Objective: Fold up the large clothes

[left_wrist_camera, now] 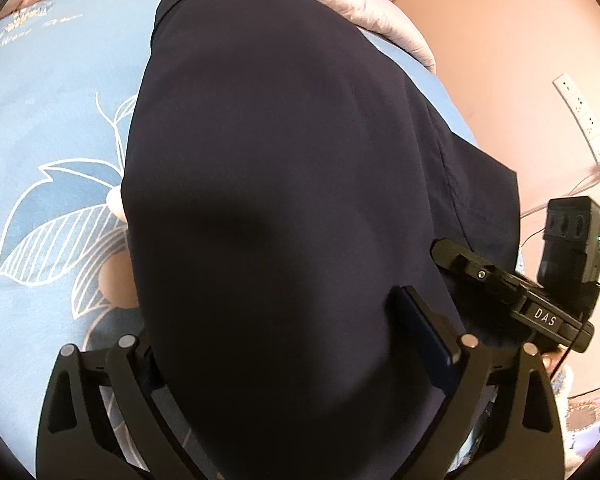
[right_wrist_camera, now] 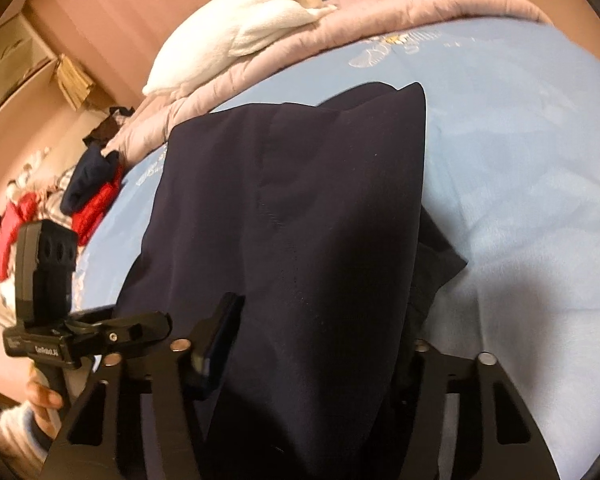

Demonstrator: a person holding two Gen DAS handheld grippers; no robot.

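Observation:
A large dark navy garment (left_wrist_camera: 284,184) lies on a light blue bedsheet (left_wrist_camera: 52,128) and drapes over both grippers. In the left wrist view the cloth covers my left gripper (left_wrist_camera: 284,320); only its right finger (left_wrist_camera: 424,328) shows, the other is hidden. The right gripper's body (left_wrist_camera: 540,304) is at the garment's right edge. In the right wrist view the garment (right_wrist_camera: 300,220) covers my right gripper (right_wrist_camera: 312,328); only its left finger (right_wrist_camera: 220,332) shows. The left gripper's body (right_wrist_camera: 84,332) is at the left. Whether either gripper clamps the cloth is hidden.
A pink quilt (right_wrist_camera: 380,12) with a white blanket (right_wrist_camera: 252,24) lies along the bed's far side. Red and dark clothes (right_wrist_camera: 88,196) are piled at the bed's left edge. A power strip (left_wrist_camera: 584,116) lies on the floor at the right.

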